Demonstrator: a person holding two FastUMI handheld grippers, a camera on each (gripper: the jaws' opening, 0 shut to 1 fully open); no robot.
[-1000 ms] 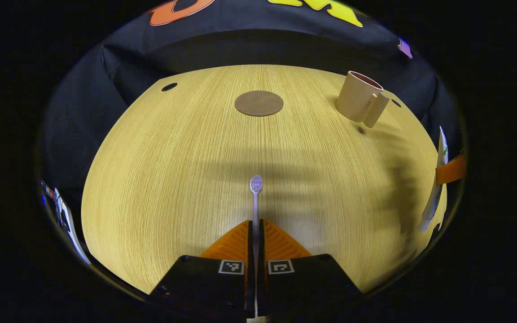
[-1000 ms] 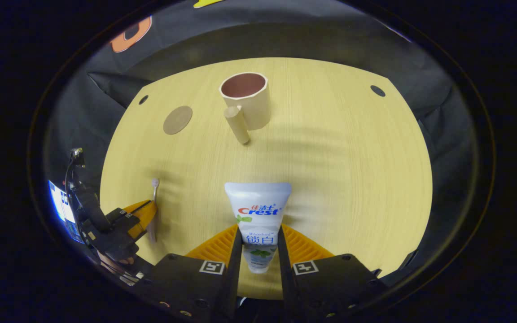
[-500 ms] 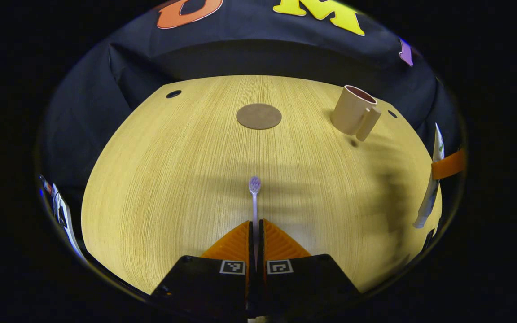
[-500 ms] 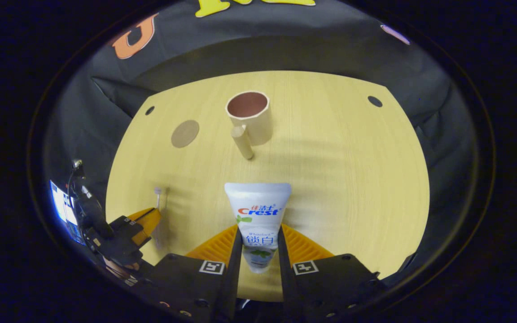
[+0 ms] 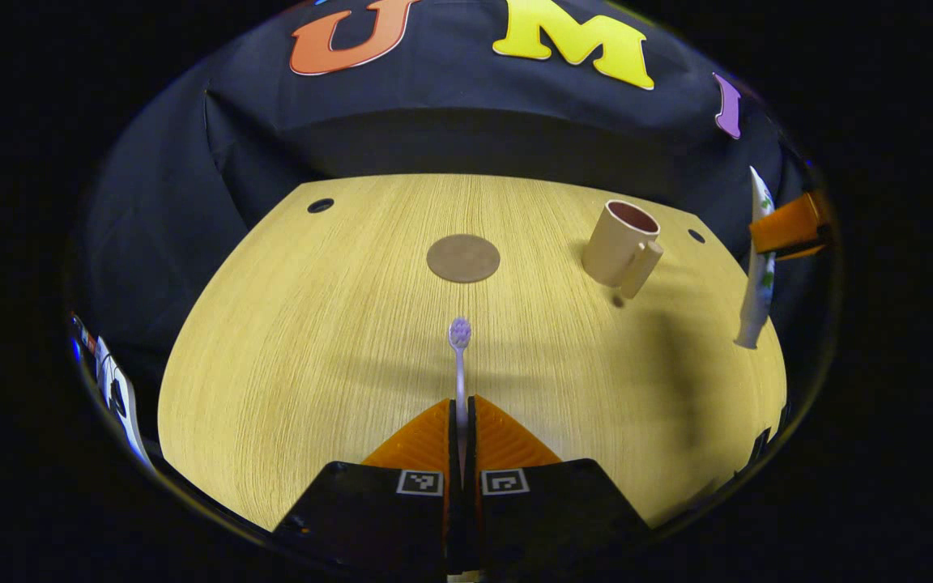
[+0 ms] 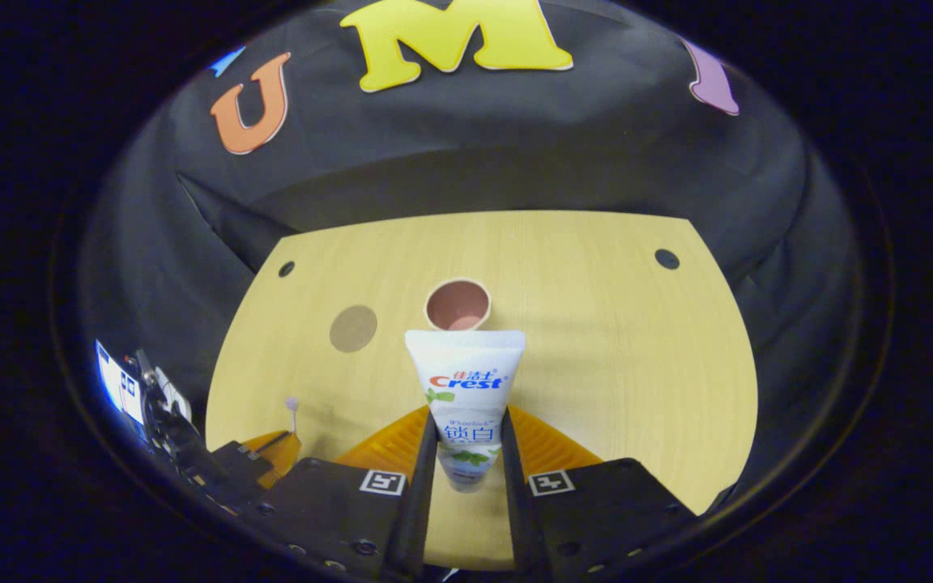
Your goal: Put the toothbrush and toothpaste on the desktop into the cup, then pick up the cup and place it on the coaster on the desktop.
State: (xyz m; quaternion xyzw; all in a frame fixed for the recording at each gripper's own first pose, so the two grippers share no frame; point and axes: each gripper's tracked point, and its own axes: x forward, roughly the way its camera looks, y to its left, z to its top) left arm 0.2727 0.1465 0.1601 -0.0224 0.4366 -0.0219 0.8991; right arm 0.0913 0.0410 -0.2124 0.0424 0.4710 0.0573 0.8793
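A: What is in the cup (image 6: 457, 305)?

B: From the right gripper view its mouth faces the camera and shows a reddish-brown inside – nothing in it. The cup stands on the desk (image 6: 636, 340) straight ahead of the right gripper (image 6: 466, 425), just beyond the top edge of the toothpaste (image 6: 465, 380).

A: And the toothpaste itself?

B: Clamped between both fingers of the right gripper, flat crimped end forward, cap end back between the finger bases. In the left gripper view the same tube (image 5: 758, 275) hangs cap-down, held above the desk at the far right of the picture.

A: The left gripper (image 5: 462, 417)?

B: Closed tight on the toothbrush (image 5: 459, 356) – the thin handle runs up out of the narrow slit between the fingers, and the bristle head points forward over the desk. From the right gripper view, that gripper (image 6: 276, 447) sits low to the left, with the brush (image 6: 293, 411) sticking up from it.

A: The coaster (image 5: 463, 258)?

B: A round brown disc lying flat on the desk, bare, straight ahead of the left gripper beyond the brush head. The cup (image 5: 620, 248) is ahead and to the right of it, well apart, its handle turned toward the camera.
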